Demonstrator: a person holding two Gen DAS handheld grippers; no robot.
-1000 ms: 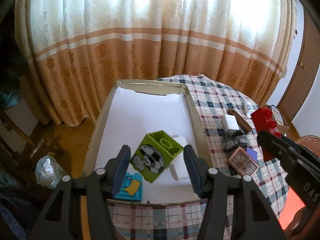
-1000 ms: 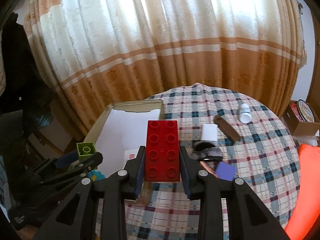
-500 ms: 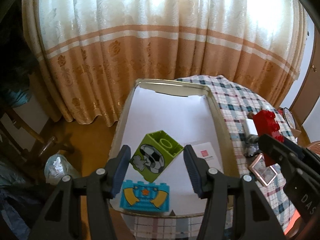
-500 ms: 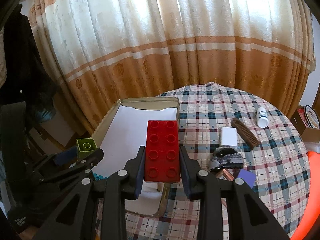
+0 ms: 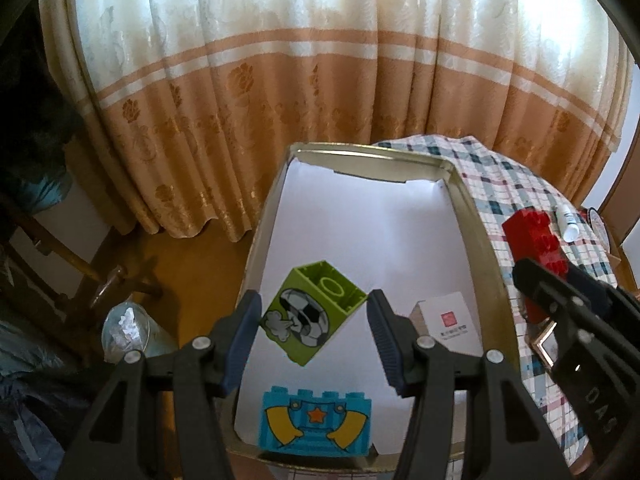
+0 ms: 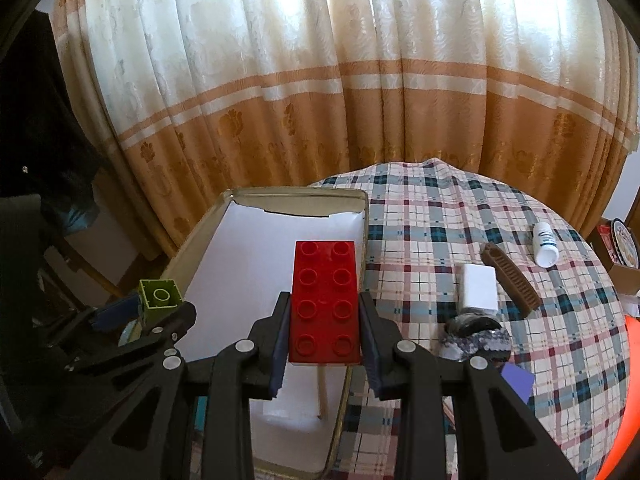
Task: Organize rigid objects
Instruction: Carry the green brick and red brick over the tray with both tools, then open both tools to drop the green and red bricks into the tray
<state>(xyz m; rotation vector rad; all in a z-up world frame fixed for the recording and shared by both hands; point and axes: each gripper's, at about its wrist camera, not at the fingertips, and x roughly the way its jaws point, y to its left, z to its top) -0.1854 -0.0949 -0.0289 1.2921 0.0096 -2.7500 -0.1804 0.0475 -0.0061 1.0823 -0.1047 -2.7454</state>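
Two claws loaded: left claw (image 5: 314,316) grips green football-print block (image 5: 310,316) over tray (image 5: 478,248), right claw (image 6: 324,320) clamps red block (image 6: 325,300); "DAS" lettering on right claw's body.

A cream and orange curtain (image 6: 360,92) with a floral band hangs behind the round worktop (image 6: 440,216), which wears a plaid cloth. A wooden chair frame (image 5: 60,264) stands on the brown floor (image 5: 192,264) at left, beside a clear container (image 5: 128,332) holding something white.
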